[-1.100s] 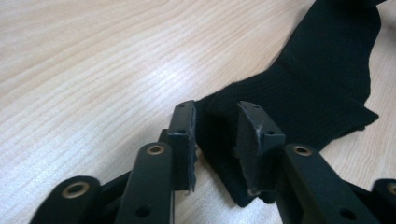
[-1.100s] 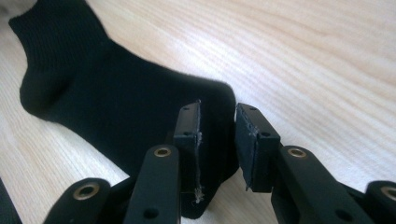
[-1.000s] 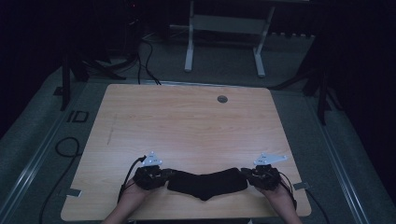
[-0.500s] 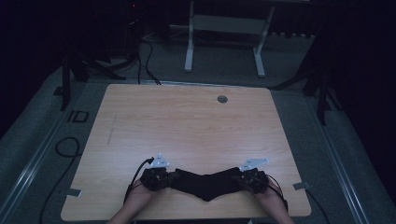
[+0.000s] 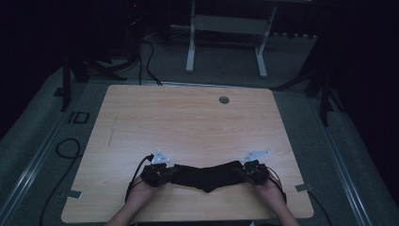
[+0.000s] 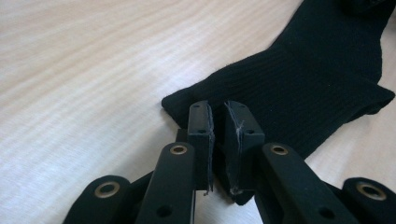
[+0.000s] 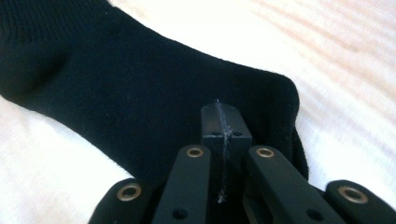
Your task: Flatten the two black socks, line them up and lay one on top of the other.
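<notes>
Two grippers hold one black sock point(image 5: 206, 175) stretched flat between them on the wooden table point(image 5: 188, 122), near its front edge. Left gripper point(image 6: 218, 122): its jaws are clenched on the ribbed cuff end of the sock, with a narrow slit remaining between the pads (fabric sits low between them), and the rest of the sock extends ahead and to the right of the jaws. Right gripper point(image 7: 220, 122): its jaws are pressed fully together, pinching the rounded toe end, and the sock body spreads ahead and to the left of these jaws. Seen from above, left gripper point(image 5: 157, 173) and right gripper point(image 5: 254, 172) sit at opposite ends, each held in a hand.
</notes>
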The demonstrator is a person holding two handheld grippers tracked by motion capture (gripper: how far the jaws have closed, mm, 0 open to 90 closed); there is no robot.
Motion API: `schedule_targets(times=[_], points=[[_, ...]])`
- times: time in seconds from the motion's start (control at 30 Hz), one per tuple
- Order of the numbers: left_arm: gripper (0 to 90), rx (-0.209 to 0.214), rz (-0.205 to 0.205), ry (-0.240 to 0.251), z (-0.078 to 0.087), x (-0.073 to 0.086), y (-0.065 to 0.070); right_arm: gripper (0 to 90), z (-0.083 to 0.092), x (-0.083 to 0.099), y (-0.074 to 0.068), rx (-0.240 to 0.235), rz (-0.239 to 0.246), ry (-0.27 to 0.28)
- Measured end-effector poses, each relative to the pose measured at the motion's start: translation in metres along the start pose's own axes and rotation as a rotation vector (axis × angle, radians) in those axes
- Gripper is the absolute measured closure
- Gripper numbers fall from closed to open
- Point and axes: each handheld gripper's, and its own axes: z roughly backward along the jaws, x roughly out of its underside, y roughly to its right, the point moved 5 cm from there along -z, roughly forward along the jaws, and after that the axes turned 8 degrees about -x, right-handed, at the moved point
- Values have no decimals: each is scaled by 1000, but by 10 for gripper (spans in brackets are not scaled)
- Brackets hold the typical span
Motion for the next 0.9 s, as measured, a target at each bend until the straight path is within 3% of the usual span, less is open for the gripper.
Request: schedule_targets(times=[0.2,0.43,0.63,0.7,0.8,0.9], points=[[815,-33,26,8,-4,-6,-14,898,-12,-17,13,4,-13,12],[811,-93,30,25,-14,-18,-31,896,-20,-31,26,13,-23,20],[788,-131,57,37,-16,-26,-41,896,-24,-37,31,3,-36,20],[788,-171,47,31,-14,-26,-44,896,-24,-38,31,4,-36,17],[769,-101,87,102,-4,-25,-46,868,-23,-38,32,3,-37,16],[723,-99,79,133,4,-24,-47,839,-17,-39,29,-14,-44,46]])
